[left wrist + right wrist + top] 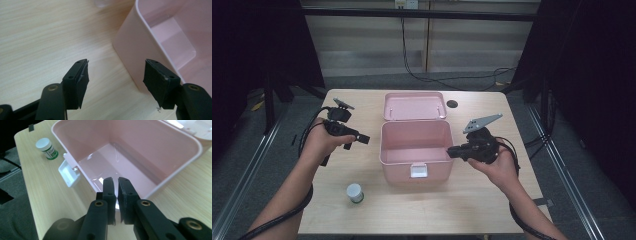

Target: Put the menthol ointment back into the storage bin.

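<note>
Small white-capped jar [354,192] stood lower left of frame, well apart from the pink box [414,172] at centre. Box open, lid [414,106] laid back, interior bare. Left gripper [363,139] jaws wide, holding nothing; right gripper [450,152] jaws nearly together, holding nothing, at box's right rim.

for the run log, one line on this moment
left claw: open, empty | right claw: shut on open pink plastic box rim | small white-capped jar: untouched

Even overhead light, dark surroundings; soft focus, glare inside the pink box [117,157]
</note>
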Available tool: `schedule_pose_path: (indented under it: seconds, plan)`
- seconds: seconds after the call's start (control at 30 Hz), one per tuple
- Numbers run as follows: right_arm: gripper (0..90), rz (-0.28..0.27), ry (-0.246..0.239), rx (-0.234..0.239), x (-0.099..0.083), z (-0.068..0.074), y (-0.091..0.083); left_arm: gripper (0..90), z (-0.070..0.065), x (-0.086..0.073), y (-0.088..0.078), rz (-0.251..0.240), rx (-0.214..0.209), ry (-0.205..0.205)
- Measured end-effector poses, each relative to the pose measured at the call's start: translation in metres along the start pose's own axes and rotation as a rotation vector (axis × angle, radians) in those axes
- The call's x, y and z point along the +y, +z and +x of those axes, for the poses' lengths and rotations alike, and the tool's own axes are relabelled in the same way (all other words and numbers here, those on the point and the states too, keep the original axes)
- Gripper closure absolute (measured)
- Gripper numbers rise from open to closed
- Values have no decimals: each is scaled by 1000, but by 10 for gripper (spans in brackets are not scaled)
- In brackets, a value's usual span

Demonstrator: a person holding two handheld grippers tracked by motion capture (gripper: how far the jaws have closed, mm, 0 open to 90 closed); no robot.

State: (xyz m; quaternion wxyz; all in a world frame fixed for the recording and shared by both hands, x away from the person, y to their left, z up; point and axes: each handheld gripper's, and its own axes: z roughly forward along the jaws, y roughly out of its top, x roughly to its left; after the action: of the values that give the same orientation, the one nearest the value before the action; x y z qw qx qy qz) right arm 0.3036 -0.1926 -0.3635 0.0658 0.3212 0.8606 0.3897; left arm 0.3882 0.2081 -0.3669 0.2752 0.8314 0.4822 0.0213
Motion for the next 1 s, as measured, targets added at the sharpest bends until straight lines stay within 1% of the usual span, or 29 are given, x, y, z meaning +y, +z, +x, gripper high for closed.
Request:
schedule_pose_path:
  seconds: [0.03, 0.07, 0.17, 0.2, 0.23, 0.27, 0.3, 0.33, 0.4, 0.47, 0.5, 0.53, 0.6, 0.63, 0.67, 0.77, 0.8, 0.87, 0.93, 0.97, 1.0]
  plan:
    - [827, -6, 2, -6, -1, -2, -2, 364, 0, -3, -1, 2, 4, 7]
    - [816, -14, 9, -8, -3, -3, -3, 365, 0, -5, -2, 2, -2, 13]
    - [784, -18, 24, -29, -9, -8, -9, 365, 0, -13, -4, 11, -5, 21]
    - [773, -21, 31, -34, -12, -10, -11, 365, 0, -13, -4, 11, -5, 21]
    - [769, -25, 37, -38, -14, -12, -12, 366, 2, -18, -5, 11, -1, 18]
    - [753, -20, 44, -48, -17, -14, -13, 366, 2, -18, -5, 11, -1, 18]
    - [739, -18, 46, -58, -20, -15, -14, 366, 3, -21, -6, 10, -3, 10]
    - [739, -18, 46, -58, -20, -15, -14, 366, 3, -21, -6, 10, -3, 10]
    - [690, -42, 69, -76, -29, -22, -17, 366, 4, -26, -7, 15, -6, 7]
    - [655, -44, 85, -95, -35, -27, -18, 365, 5, -27, -7, 22, -7, 10]
    - [634, -42, 95, -106, -39, -29, -18, 365, 6, -30, -6, 22, -2, 2]
    - [634, -42, 95, -106, -39, -29, -18, 363, 6, -30, -6, 22, -2, 2]
    - [607, -38, 100, -120, -46, -34, -18, 363, 7, -31, -6, 31, -4, 7]
    - [577, -37, 117, -127, -53, -38, -17, 359, 7, -32, -6, 31, 0, 7]
    - [565, -40, 124, -129, -56, -40, -16, 359, 7, -33, -6, 22, -5, -3]
    - [511, -40, 144, -140, -66, -45, -13, 357, 7, -36, -7, 27, -6, -2]
    - [498, -43, 150, -137, -69, -46, -12, 356, 7, -37, -7, 32, -2, 0]
    - [459, -42, 160, -143, -74, -48, -8, 355, 7, -38, -7, 27, 1, -1]
    - [423, -43, 166, -137, -80, -50, -3, 355, 7, -40, -8, 25, -22, -6]
    - [397, -34, 165, -149, -82, -51, -1, 354, 8, -40, -8, 25, -28, -6]
    - [384, -31, 160, -154, -84, -52, 2, 354, 8, -41, -9, 24, -24, -10]
